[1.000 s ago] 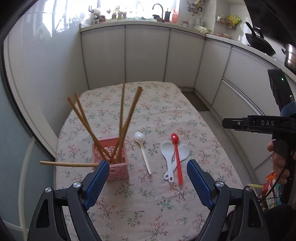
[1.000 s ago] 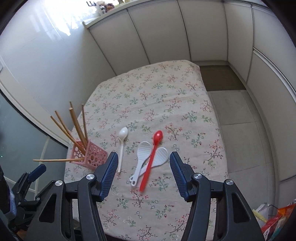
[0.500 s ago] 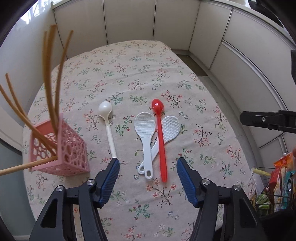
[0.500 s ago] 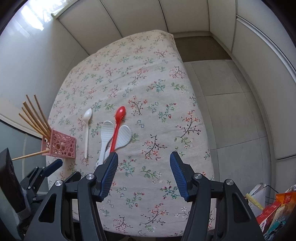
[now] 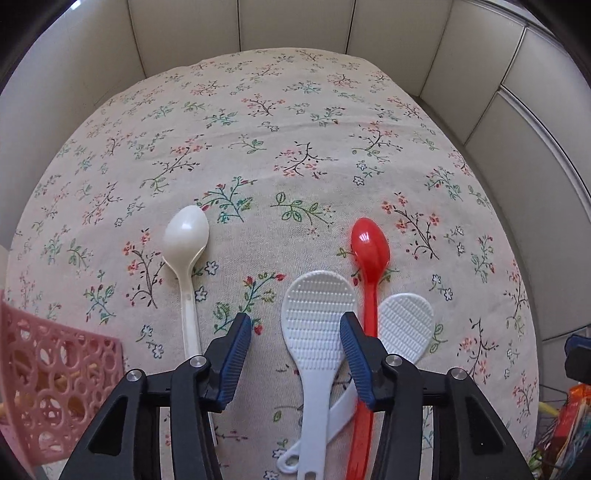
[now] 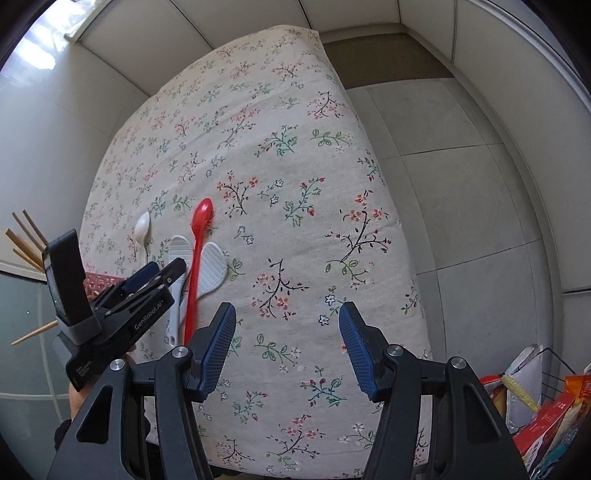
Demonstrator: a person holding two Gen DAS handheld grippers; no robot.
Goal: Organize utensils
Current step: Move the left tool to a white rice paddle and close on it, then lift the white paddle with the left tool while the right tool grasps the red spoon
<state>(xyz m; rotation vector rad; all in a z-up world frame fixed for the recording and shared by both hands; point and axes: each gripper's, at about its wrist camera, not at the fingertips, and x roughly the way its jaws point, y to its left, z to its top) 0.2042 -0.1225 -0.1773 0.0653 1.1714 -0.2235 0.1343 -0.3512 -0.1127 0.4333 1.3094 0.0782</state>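
On the floral tablecloth (image 5: pixel 295 129) lie a white spoon (image 5: pixel 186 251), a red spoon (image 5: pixel 370 258) and two white rice paddles, one large (image 5: pixel 318 321) and one partly under the red spoon (image 5: pixel 404 325). My left gripper (image 5: pixel 295 339) is open and low over the large paddle, its jaws on either side of the paddle's blade. The pink holder (image 5: pixel 51 384) with chopsticks stands at the left. My right gripper (image 6: pixel 288 332) is open and empty above the table's near right part. The left gripper also shows in the right wrist view (image 6: pixel 162 271).
White cabinet fronts (image 5: pixel 295 26) curve behind the table. Grey floor tiles (image 6: pixel 461 184) lie to the right. A wire basket with snack packets (image 6: pixel 546 398) stands at the lower right, beside the table's edge.
My left gripper has dropped down and forward to the large white paddle, now straddling its blade. My right gripper has drifted right, away from the utensils. The utensils have not moved.
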